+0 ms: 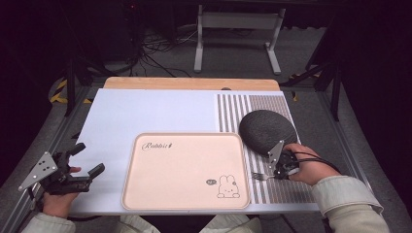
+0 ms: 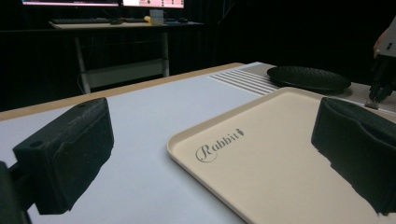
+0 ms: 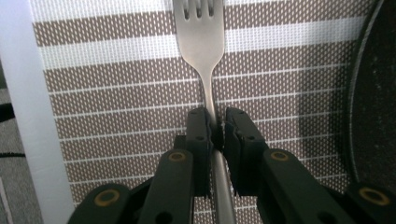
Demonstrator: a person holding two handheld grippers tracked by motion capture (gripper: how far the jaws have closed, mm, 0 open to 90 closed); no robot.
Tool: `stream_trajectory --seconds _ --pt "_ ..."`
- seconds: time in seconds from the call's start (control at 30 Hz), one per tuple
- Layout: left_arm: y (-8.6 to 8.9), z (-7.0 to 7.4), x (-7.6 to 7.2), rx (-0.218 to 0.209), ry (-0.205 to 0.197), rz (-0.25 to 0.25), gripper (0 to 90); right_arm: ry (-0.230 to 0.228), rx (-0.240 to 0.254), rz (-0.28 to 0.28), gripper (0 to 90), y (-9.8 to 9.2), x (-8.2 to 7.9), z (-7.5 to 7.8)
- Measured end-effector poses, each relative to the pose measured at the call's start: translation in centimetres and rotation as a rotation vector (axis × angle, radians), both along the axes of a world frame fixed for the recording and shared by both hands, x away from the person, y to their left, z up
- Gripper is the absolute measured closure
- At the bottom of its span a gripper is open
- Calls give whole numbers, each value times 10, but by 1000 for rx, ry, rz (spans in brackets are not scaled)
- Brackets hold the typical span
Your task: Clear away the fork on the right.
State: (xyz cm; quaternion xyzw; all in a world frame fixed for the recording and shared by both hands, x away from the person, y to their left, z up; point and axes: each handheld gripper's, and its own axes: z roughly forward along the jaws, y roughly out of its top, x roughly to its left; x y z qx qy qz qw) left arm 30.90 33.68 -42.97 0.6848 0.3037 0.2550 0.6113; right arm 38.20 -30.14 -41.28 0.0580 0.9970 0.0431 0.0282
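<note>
A metal fork [image 3: 201, 42] lies over the brown striped placemat [image 3: 116, 93], and my right gripper [image 3: 217, 126] is shut on its handle. In the high view the fork [image 1: 258, 176] points left toward the beige tray [image 1: 184, 170], with the right gripper [image 1: 281, 171] just below the dark round plate [image 1: 267, 131]. My left gripper [image 1: 82, 162] is open at the table's left edge, off the tray's left side, with nothing between its fingers [image 2: 70, 158]. From the left gripper view the tray [image 2: 261, 158] bears the word "Rabbit", and the plate [image 2: 308, 77] sits beyond it.
A pale blue mat [image 1: 145, 116] covers the table under the tray. A wooden table edge [image 1: 192, 83] runs along the far side. Metal stand legs [image 1: 199, 43] and cables stand on the floor beyond. A desk with monitors [image 2: 102, 14] sits far off.
</note>
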Motion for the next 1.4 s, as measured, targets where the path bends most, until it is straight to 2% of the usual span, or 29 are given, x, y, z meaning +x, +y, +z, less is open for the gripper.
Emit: stream_trajectory --seconds 0.67,1.13,1.3,1.4 --pt "0 0 0 -5 0 -1 0 31 0 63 857 0 3 -1" --pt "0 0 0 -2 0 0 1 27 -13 50 862 2 2 -1" --pt "0 0 0 -3 2 1 0 32 -10 39 863 1 2 0" --pt "0 0 0 -3 -1 2 0 27 8 32 863 -2 1 0"
